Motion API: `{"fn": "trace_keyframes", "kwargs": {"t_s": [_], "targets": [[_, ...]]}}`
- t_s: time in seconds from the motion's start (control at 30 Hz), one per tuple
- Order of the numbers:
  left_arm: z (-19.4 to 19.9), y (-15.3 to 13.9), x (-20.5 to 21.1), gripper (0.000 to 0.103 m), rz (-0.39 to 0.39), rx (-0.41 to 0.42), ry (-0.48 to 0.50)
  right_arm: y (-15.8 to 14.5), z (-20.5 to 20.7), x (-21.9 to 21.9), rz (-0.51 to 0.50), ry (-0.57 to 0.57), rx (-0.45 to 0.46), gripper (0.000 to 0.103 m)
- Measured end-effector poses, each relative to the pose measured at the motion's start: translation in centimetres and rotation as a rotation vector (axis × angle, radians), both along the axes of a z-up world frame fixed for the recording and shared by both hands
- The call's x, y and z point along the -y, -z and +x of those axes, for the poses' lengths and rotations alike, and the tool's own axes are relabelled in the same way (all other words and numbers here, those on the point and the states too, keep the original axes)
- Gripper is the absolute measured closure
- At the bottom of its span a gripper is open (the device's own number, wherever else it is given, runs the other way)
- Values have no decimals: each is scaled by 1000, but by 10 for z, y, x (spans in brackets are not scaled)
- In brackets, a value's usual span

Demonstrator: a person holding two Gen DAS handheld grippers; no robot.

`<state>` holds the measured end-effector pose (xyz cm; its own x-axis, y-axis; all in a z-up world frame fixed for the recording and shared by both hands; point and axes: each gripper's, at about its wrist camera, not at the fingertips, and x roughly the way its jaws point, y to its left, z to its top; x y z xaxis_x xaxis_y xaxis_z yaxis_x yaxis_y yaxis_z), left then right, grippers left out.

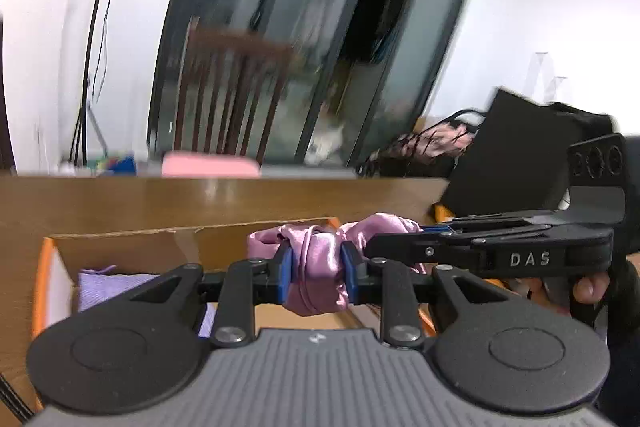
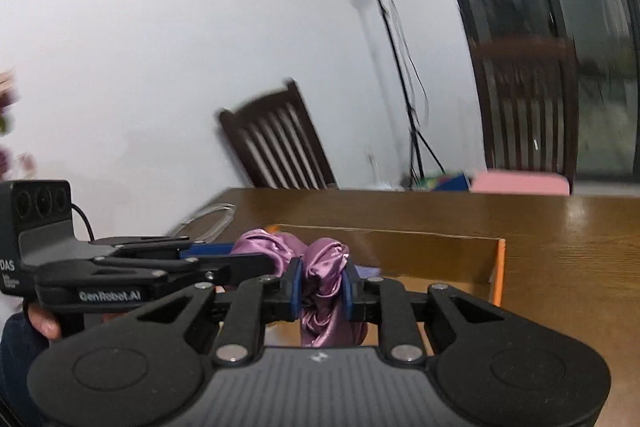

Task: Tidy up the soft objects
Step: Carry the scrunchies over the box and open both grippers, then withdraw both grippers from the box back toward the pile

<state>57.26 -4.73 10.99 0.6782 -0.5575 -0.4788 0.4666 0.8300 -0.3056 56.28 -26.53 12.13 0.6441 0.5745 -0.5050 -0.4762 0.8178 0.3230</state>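
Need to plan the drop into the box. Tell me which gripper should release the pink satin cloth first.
Probably left. Both the left gripper and right gripper clamp the pink satin cloth. The left one is above the open cardboard box, over the lilac fabric; the right sits nearer the box's edge.

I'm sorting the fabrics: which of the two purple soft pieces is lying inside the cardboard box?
The flat lavender cloth lies in the cardboard box. The shiny pink-purple satin piece is held above it, bunched, by both grippers.
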Motion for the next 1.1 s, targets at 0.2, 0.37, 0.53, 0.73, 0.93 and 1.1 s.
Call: {"fn": "trace_keyframes", "kwargs": {"t_s": [0.2, 0.37, 0.53, 0.73, 0.93, 1.1], "targets": [[89, 50, 9, 76, 14, -192, -49, 47, 95, -9, -140, 50, -99, 84], [110, 71, 14, 40, 72, -226, -56, 69, 115, -25, -291, 96, -93, 76], [101, 68, 8, 35, 64, -198, -48, 75, 112, -33, -335, 135, -69, 51], [69, 35, -3, 32, 75, -128, -68, 47, 95, -32, -293, 149, -18, 48], [17, -14, -22, 29, 96, -42, -93, -6, 46, -33, -306, 141, 59, 41], [-41, -60, -34, 21, 145, 46, -118, -52, -10, -29, -321, 163, 133, 32]]}}
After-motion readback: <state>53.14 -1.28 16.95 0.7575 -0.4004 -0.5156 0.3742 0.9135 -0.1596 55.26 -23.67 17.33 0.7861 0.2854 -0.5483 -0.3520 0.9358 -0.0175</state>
